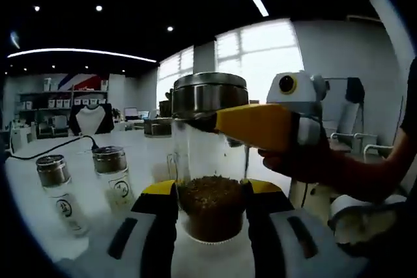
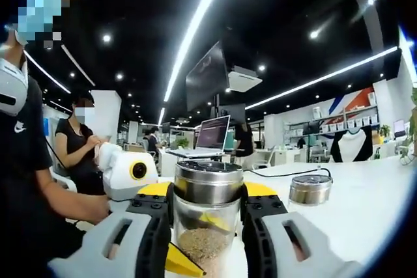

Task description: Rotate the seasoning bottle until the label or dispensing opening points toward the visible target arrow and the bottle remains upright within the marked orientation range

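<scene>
No readable brand anywhere: the two smaller glass shaker jars with steel caps [image 1: 62,193] sitting on the left of the table are each wearing a white label with a dark round logo, but the print is coming out too small to make out.

Everything is happening on a glossy white table [image 1: 78,239] in a big open office, with strip lights glowing on a black ceiling, windows blazing at the back and shelves of white boxes lining the far wall. A black cable [image 1: 52,148] is snaking across the tabletop. In the right gripper view an open laptop [image 2: 210,138] is standing further down the table, a short steel-lidded jar [image 2: 310,189] is resting to the right, and a person in a black top [image 2: 78,151] is standing off to the left.

The clear glass seasoning bottle with a brushed steel lid [image 1: 210,161] is standing upright mid-table, about a third full of brown granules. The left gripper [image 1: 212,213] is pinching its lower body between yellow-tipped jaws, and the right gripper [image 2: 206,209] is clamping it up around the steel lid, so both are gripping the same bottle.
</scene>
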